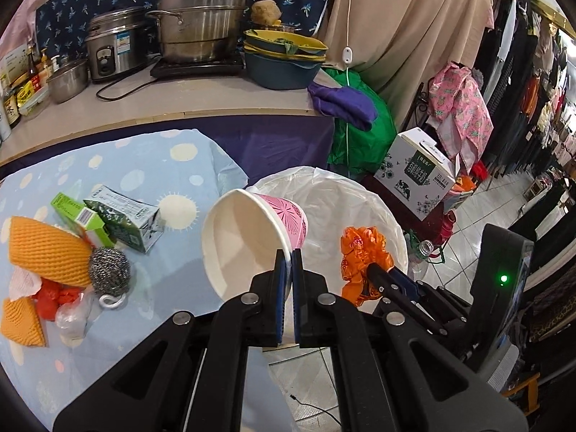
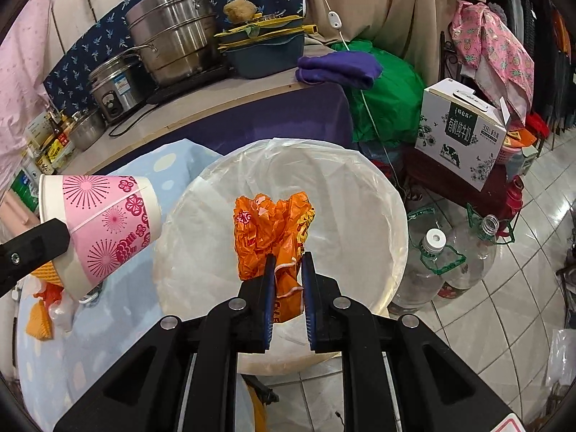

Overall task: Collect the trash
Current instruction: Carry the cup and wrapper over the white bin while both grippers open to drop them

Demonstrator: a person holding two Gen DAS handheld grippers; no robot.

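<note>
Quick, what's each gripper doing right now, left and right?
Left gripper: closed on the rim of the paper cup.
Right gripper: closed on the orange plastic bag.

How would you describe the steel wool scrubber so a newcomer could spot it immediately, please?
Start at the blue spotted tablecloth and go to the litter pile at its left end. The steel wool scrubber lies beside the orange knitted sponge, the pile's only grey metallic ball.

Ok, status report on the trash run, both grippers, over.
Left gripper shut on paper cup rim. Right gripper shut on orange plastic bag, above lined bin. Nothing blocking the bin mouth.
</note>
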